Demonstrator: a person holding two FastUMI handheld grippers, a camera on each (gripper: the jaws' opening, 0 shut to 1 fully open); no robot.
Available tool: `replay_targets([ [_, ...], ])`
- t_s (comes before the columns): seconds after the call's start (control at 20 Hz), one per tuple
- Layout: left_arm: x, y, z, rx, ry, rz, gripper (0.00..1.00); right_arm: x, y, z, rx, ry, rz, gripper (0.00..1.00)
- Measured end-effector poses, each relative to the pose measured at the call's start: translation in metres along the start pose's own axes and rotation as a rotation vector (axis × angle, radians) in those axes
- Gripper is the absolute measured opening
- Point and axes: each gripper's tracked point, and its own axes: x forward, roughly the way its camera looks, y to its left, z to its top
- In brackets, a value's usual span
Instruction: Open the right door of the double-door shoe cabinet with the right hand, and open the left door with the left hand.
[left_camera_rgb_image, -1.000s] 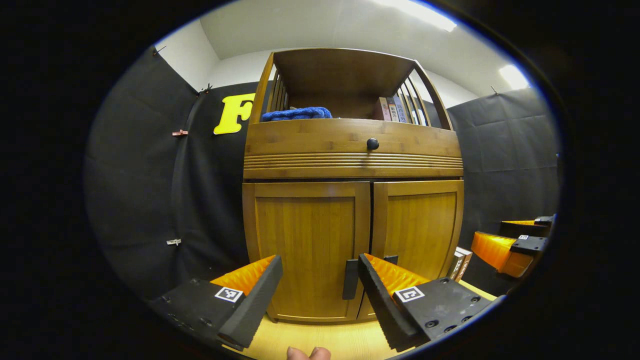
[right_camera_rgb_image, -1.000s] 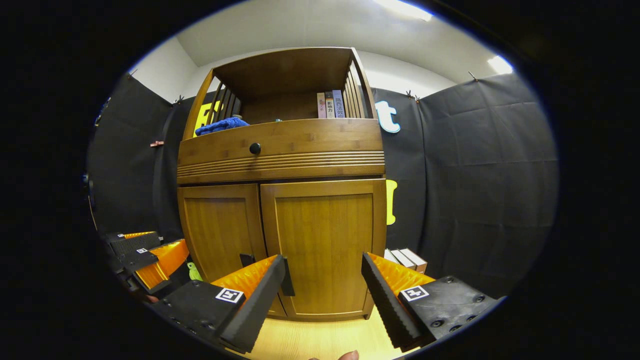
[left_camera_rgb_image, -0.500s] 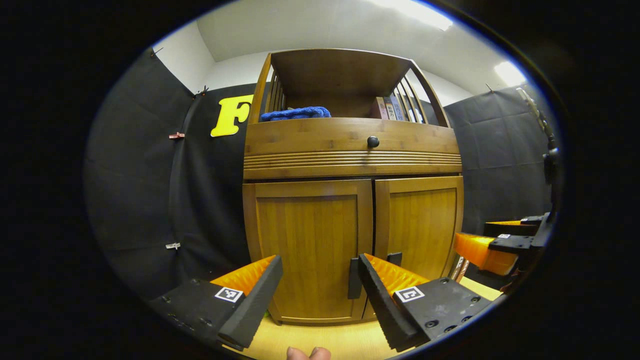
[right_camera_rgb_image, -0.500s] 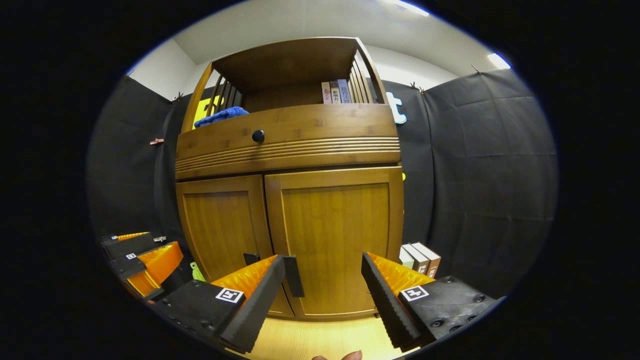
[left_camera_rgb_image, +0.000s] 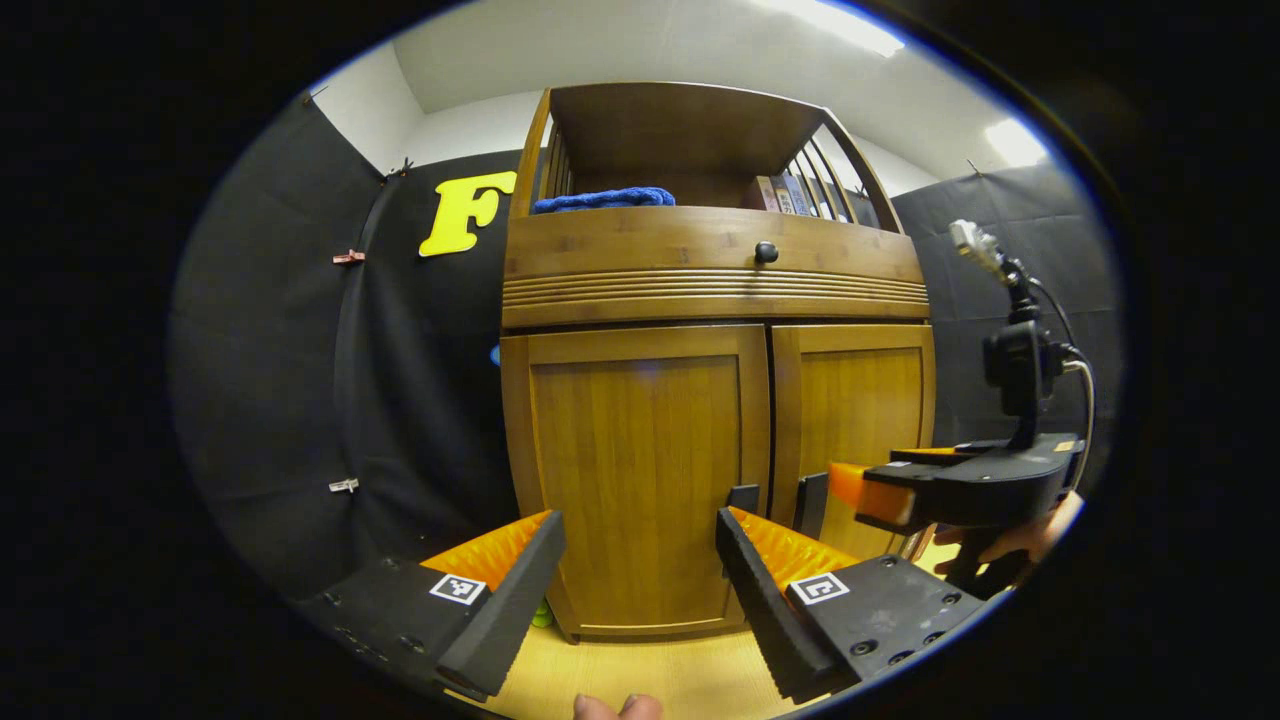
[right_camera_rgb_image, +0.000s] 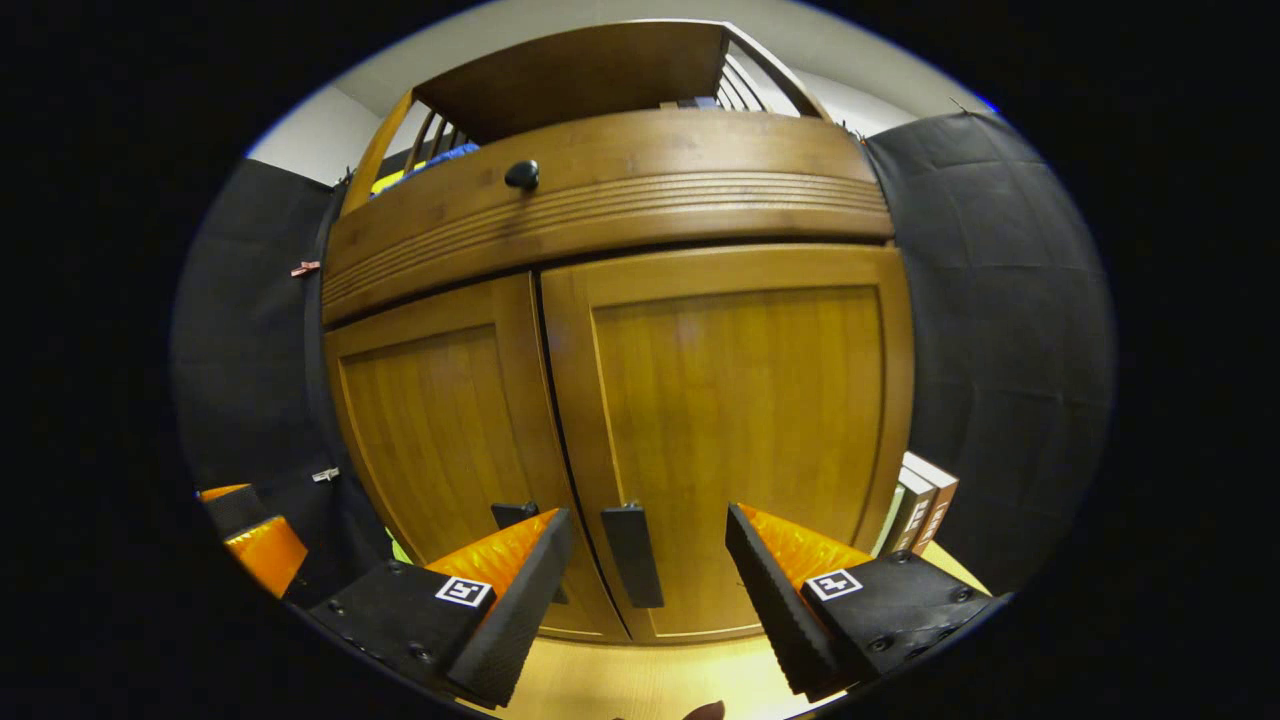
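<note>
The right gripper (right_camera_rgb_image: 645, 580) is spread wide around the right door's dark flat handle (right_camera_rgb_image: 633, 555), not yet touching; the left gripper (left_camera_rgb_image: 640, 580) is also apart, near the left handle (left_camera_rgb_image: 742, 497). The rigid, smooth bamboo doors (right_camera_rgb_image: 740, 420) are closed and likely light; the slim vertical pulls offer the hold.

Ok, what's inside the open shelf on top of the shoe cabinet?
In the left gripper view, the open shelf holds a folded blue cloth at the left and a few upright books at the right. The drawer front hides their lower parts and the shelf floor.
</note>
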Motion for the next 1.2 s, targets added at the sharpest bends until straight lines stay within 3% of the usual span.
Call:
replay_targets([
  [0.15,-0.001,0.005,-0.007,-0.001,0.010,-0.005,0.95,0.027,0.000,-0.027,-0.018,0.054,-0.014,0.97],
  [0.2,-0.001,0.007,-0.009,-0.001,0.013,-0.004,0.93,0.034,-0.001,-0.034,-0.011,0.062,-0.024,0.82],
  [0.25,-0.001,0.009,-0.011,-0.005,0.020,-0.005,0.93,0.041,-0.005,-0.040,-0.010,0.077,-0.044,0.81],
  [0.4,0.001,0.011,-0.016,-0.020,0.033,-0.002,0.95,0.060,-0.002,-0.052,-0.002,0.111,-0.050,0.59],
  [0.55,0.001,0.013,-0.018,-0.023,0.035,0.005,0.96,0.069,0.003,-0.051,0.005,0.114,-0.045,0.52],
  [0.65,0.000,0.011,-0.018,-0.027,0.032,0.004,0.93,0.068,0.001,-0.056,-0.012,0.106,-0.070,0.34],
  [0.75,-0.002,0.009,-0.016,-0.030,0.032,0.006,0.93,0.069,0.000,-0.054,-0.084,0.082,-0.067,0.32],
  [0.8,-0.003,0.007,-0.016,-0.027,0.032,0.006,0.93,0.063,0.000,-0.054,-0.085,0.089,-0.057,0.26],
  [1.2,-0.019,-0.010,-0.001,-0.029,0.003,0.023,0.93,0.007,-0.009,-0.057,-0.038,0.099,0.018,0.25],
])
